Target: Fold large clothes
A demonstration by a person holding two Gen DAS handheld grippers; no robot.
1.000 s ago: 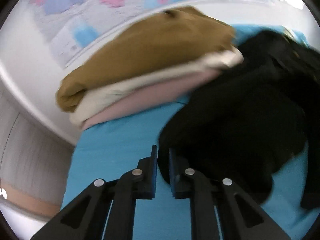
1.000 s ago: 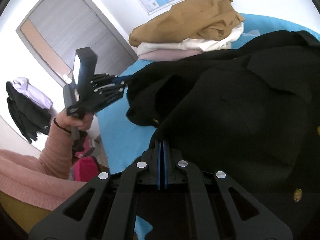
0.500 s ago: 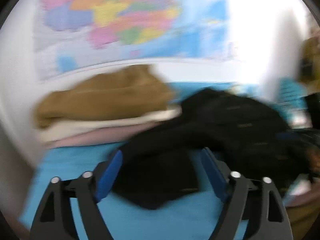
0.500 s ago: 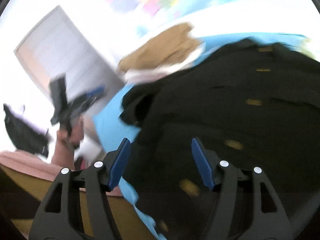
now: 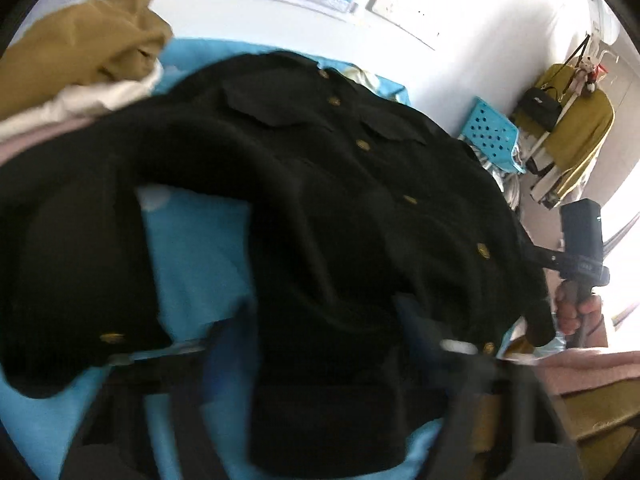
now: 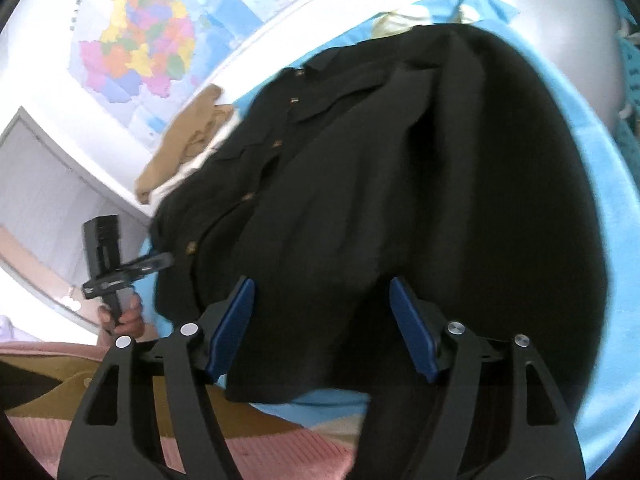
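Observation:
A black jacket with gold buttons lies spread on the blue bed sheet, one sleeve bent down at the left. My left gripper is blurred at the bottom of its view. Its jaws are closing, still apart, with the jacket's lower hem between them. My right gripper hovers over the jacket near the hem, its blue pads wide apart and still opening, pressing on nothing. Each gripper shows in the other's view, held in a hand: the right gripper and the left gripper.
A stack of folded clothes, brown on cream on pink, sits at the head of the bed by the wall with its map. Beyond the bed stand a blue perforated basket and a rack with an olive garment. A pink sleeve is near.
A second ago both grippers were shut on the black jacket. Both have let go and opened. Both views have swung across, now looking down on the jacket's body.

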